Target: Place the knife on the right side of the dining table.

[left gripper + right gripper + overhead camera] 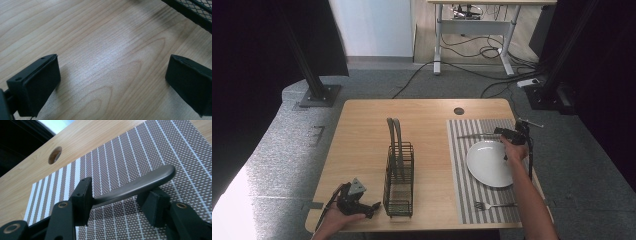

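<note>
A grey metal utensil [474,135] lies on the far end of the striped placemat [459,190], above the white plate [487,162]. My right gripper [507,134] is low over the utensil's right end. In the right gripper view the rounded handle [140,183] runs between the spread jaws of my right gripper [117,202], and the pads are not squeezing it. I cannot tell what kind of utensil it is. My left gripper [367,210] rests at the table's near left corner. In its own view, my left gripper [112,82] is open over bare wood.
A black wire basket [399,172] with a tall handle stands mid-table, and its corner [195,15] is close to the left gripper. A fork [494,205] lies on the placemat's near end. A round cable hole [459,111] sits behind the placemat.
</note>
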Demonstrator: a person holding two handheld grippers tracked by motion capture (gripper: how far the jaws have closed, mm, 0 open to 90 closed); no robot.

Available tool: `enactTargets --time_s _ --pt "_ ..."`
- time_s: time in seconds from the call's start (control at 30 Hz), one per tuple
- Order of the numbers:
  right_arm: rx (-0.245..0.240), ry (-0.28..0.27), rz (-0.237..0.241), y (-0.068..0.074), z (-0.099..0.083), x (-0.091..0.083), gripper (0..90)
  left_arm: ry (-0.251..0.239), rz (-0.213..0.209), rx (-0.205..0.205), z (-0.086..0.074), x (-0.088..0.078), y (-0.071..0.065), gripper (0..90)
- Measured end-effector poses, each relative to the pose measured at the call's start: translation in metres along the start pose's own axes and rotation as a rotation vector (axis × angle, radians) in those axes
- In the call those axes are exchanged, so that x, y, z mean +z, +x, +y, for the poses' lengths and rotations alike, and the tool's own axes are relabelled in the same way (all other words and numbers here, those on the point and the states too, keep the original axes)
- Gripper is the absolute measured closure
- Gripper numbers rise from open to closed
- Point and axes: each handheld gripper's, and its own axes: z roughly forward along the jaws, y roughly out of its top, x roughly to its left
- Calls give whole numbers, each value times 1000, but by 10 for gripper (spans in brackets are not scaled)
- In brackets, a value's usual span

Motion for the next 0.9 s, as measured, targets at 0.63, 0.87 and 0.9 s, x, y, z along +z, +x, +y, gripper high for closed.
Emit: enactTargets --time_s 0.63,0.87,0.9 --pt "-11 27 -52 6 1 -3 418 0 0 0 0 0 0 0" --pt "-56 39 -100 9 1 -4 419 0 0 0 0 0 0 0" --pt "-74 39 -116 10 1 -4 412 0 -1 1 0 0 0 0"
